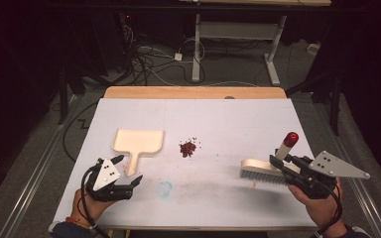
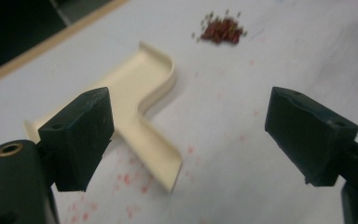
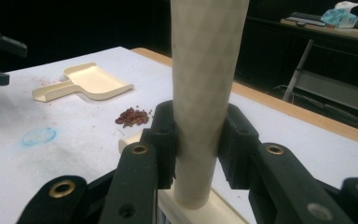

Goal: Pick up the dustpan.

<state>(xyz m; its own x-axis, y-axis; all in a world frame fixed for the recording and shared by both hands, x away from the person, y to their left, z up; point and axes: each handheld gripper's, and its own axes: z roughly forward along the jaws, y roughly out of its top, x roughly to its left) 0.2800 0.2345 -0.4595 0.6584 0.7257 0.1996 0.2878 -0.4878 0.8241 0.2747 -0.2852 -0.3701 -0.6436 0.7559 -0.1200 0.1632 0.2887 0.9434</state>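
A cream dustpan (image 1: 140, 140) lies flat on the white table, left of centre, its handle (image 1: 132, 163) pointing toward me. My left gripper (image 1: 129, 169) is open, and the handle's end (image 2: 161, 161) sits between its jaws, untouched by either pad. A small pile of dark red bits (image 1: 187, 148) lies in the middle of the table. At the right, my right gripper (image 1: 284, 161) is shut on the cream handle (image 3: 205, 93) of a brush. The handle's red tip (image 1: 291, 138) points up, and the bristle head (image 1: 263, 172) rests on the table.
A blue smear (image 1: 164, 188) marks the sheet near the front edge. Faint red specks (image 2: 135, 179) dot the surface around the dustpan handle. The table's wooden back edge (image 1: 193, 92) borders a dark floor with cables and a desk frame (image 1: 238, 34).
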